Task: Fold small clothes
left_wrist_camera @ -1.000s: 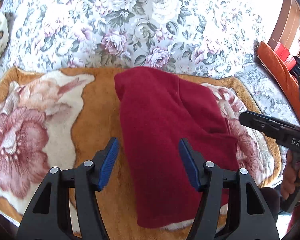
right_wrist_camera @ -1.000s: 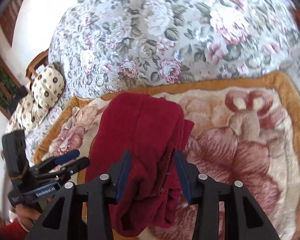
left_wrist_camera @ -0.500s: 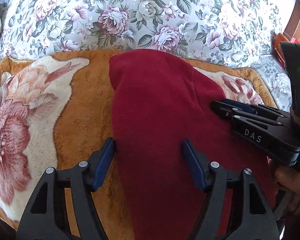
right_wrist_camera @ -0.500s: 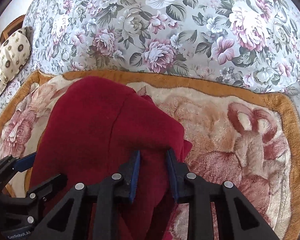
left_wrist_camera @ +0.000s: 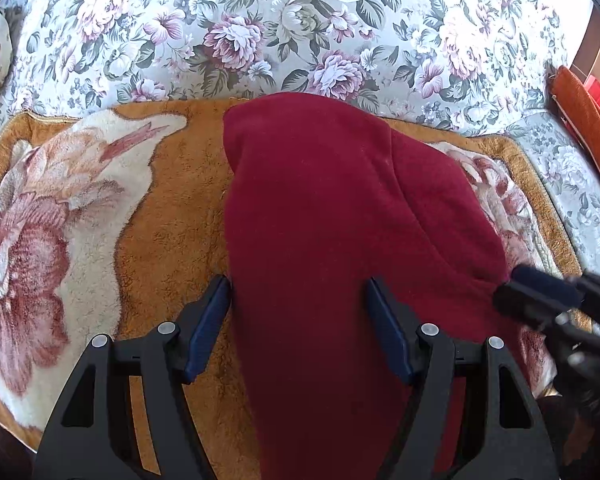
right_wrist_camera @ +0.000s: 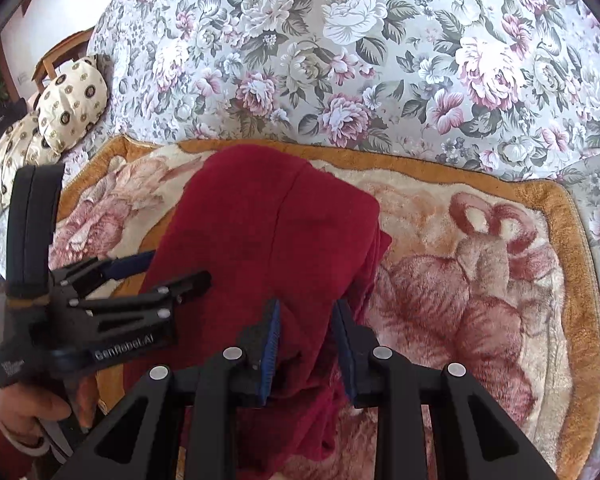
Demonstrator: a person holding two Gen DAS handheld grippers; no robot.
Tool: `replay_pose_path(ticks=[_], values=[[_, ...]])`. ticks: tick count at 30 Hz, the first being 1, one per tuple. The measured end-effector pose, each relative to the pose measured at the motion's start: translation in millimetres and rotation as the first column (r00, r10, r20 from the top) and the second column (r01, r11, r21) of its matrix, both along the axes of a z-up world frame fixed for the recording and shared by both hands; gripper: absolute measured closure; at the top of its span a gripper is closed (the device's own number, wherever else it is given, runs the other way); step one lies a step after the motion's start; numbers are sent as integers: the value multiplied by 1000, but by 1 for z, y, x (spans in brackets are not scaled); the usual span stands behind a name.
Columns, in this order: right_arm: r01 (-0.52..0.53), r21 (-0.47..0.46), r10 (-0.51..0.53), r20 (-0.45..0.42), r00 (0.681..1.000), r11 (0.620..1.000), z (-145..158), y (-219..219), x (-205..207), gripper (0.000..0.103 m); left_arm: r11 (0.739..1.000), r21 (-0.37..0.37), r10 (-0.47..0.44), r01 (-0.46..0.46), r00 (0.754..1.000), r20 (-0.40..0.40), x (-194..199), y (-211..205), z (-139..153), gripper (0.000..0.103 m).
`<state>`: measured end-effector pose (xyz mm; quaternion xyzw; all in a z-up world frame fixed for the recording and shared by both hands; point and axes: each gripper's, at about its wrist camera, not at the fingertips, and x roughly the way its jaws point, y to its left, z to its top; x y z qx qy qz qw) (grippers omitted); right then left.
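On a plush blanket (left_wrist_camera: 168, 216) over a floral bedspread (right_wrist_camera: 339, 60), the soft, limp red garment (left_wrist_camera: 319, 220) is lying mid-blanket, right gripper (right_wrist_camera: 305, 320) pinching its near-right edge, left gripper (left_wrist_camera: 298, 308) gaping, straddling its left edge.

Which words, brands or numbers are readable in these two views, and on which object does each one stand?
"GenRobot.AI": white letters on the side of the left tool, seen in the right wrist view; slightly blurred.
A small white mark on the strap below that tool's body: too blurred to read.
Red item at the right edge of the left wrist view: no print can be read.
Nothing written on the red garment, blanket or floral sheet.
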<state>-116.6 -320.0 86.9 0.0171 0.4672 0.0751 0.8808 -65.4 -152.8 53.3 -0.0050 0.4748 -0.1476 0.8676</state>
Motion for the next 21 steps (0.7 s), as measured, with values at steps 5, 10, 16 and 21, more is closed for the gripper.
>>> replay_pose_path(ticks=[5,10,16,21], values=[[25,36,-25,-14,1000,999,-22,-6,7,77,999,31,15,-15,1000,24,-7,-4,3,33],[33,81,-36,44,998,996,9,-5,-13,76,998,40,50,-53,997,65,-20,7,18,33],[70,57,-77,136,988,996,36,1,-40,74,995,63,64,-75,985,162,-46,20,44,33],[101,97,-117,175,978,990,44,2,-60,62,993,94,48,-71,973,227,-69,26,59,33]])
